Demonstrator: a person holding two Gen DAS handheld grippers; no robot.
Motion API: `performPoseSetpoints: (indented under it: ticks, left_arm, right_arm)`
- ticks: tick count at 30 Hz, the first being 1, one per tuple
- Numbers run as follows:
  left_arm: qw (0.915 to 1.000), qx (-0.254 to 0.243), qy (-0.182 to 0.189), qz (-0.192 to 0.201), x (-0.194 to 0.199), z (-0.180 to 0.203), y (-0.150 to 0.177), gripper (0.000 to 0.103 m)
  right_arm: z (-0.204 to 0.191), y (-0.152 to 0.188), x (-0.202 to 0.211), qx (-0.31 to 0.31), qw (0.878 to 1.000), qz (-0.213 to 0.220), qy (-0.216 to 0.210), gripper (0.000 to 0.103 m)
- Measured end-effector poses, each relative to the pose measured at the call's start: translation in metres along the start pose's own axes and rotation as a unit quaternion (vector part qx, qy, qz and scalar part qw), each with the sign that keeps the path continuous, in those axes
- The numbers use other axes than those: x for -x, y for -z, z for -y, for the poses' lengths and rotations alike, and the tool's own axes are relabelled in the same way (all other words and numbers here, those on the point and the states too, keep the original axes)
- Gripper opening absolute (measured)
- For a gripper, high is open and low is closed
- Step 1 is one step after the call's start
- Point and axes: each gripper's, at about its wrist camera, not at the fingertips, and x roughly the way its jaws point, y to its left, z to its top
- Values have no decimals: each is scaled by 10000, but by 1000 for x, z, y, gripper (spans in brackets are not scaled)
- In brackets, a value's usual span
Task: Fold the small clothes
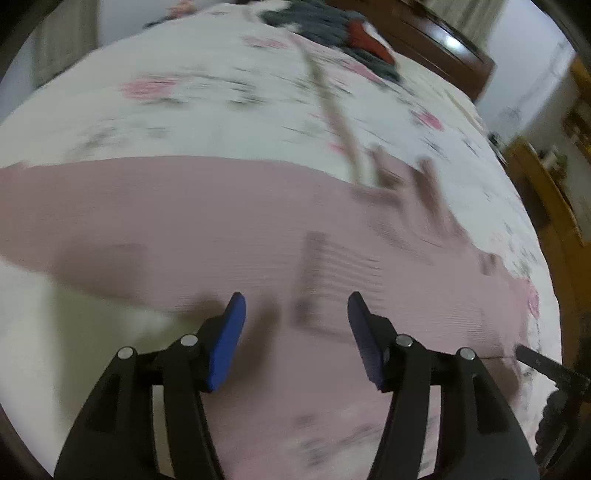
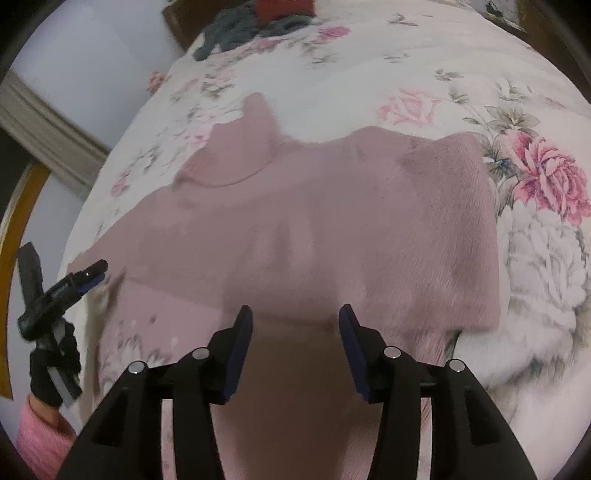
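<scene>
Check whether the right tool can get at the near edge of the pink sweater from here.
Probably yes. The right tool is open just above the pink sweater, and nothing lies between them on the bed.

This is a bedroom in a home. A bed fills both views, covered by a white bedspread (image 2: 424, 55) printed with pink roses and grey-green leaves, with a dark wooden headboard (image 1: 439, 40) at its far end and a heap of grey and red clothes (image 1: 332, 26) lying near it. Plain pale walls (image 2: 92, 55) stand around the bed, and yellowish wooden furniture (image 1: 546, 192) stands beside it.
</scene>
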Motion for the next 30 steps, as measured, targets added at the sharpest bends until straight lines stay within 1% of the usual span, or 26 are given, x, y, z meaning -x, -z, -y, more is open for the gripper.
performPoseSetpoints:
  ticks: [1,3,5,6,8,12,17,19,21,23,26,27,29,30]
  left_arm:
    - [9997,185,-127,27,10,-26,0,59]
    - [9984,452,-351,31,20,-64,-2,59]
    - [9945,812,-658,46,30,-107,-2,59]
    - [9923,1014,-705,70,34,-127,-1,59]
    - [9867,1468,-681,163,42,-165,-4,59]
    - [9760,2067,-572,384,50,-219,-10,59]
    - [9628,2609,-167,682,43,-257,-22,59]
    - [9555,2830,-13,834,39,-268,-29,59]
    - [9504,2972,56,915,34,-274,-34,59]
    - [9471,3052,74,991,31,-279,-41,59]
    - [9458,3070,54,1058,28,-284,-51,57]
    - [9457,3066,43,1074,28,-284,-52,54]
    - [9451,3075,43,1105,30,-287,-55,45]
    - [9445,3090,48,1114,31,-290,-54,37]
  right_arm:
    - [-2,5,2,8,10000,-7,-66,49]
    - [-4,12,2,-7,9999,-31,-134,49]
    - [-8,17,-2,-49,9997,-80,-215,49]
    - [-10,18,-4,-55,9997,-101,-229,49]
    - [-15,20,-11,-44,9996,-159,-237,49]
    - [-21,26,-20,-22,9994,-259,-238,49]
    - [-19,31,-30,-53,9994,-322,-131,49]
    - [-17,31,-32,-88,9993,-325,-141,49]
    - [-16,31,-33,-79,9994,-325,-131,49]
    - [-16,31,-34,-62,9994,-328,-107,49]
    - [-15,31,-38,-41,9994,-331,-67,49]
    - [-16,31,-39,-35,9994,-326,-57,49]
    - [-15,32,-40,-27,9995,-306,-51,49]
    - [-15,32,-40,-28,9995,-300,-55,49]
